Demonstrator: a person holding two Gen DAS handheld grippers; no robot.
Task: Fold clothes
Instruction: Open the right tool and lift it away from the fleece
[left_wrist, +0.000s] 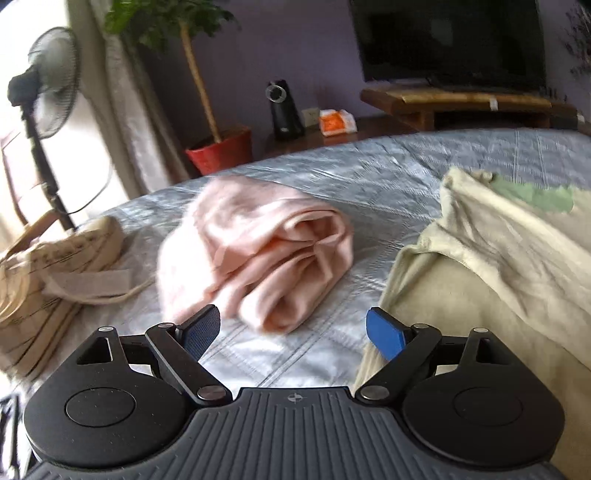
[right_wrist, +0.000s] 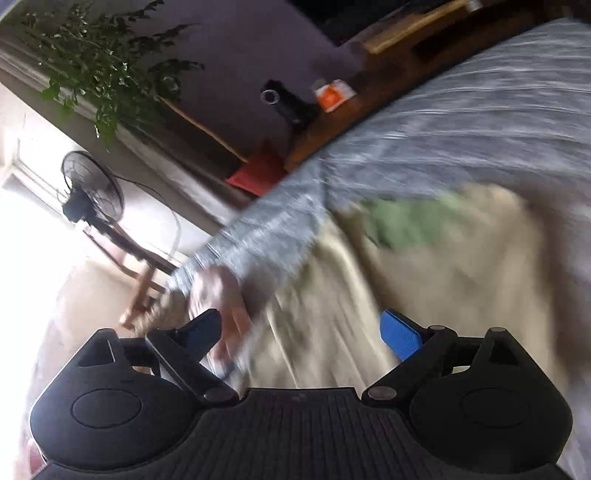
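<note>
left gripper (left_wrist: 293, 330) is hanging over the grey bedspread (left_wrist: 369, 166) with its jaws spread wide and nothing between the blue pads (left_wrist: 386, 332); only bare quilt is showing in the gap. likely it is being kept open to be ready for the next pick.

pink garment (left_wrist: 255, 247) is lying rolled and bunched just ahead of the left gripper, near the middle of the bed, not yet flattened. probably the next candidate, since it is sitting straight along the finger line.

cream garment (left_wrist: 498, 266), with a green patch (left_wrist: 532, 197) near its far edge, is lying in a loose heap on the right, its near edge reaching beside the right-hand pad. folded or not: cannot tell.

right gripper (right_wrist: 301, 332) is also standing fully open and empty. its view is heavily blurred and tilted; the same cream cloth is lying beneath it, the pink one at its left finger.

striped canvas bag (left_wrist: 48, 273) is resting at the bed's left edge, apart from the clothes, presumably parked out of the folding area.

judgement: between garments, no grip in hand.
</note>
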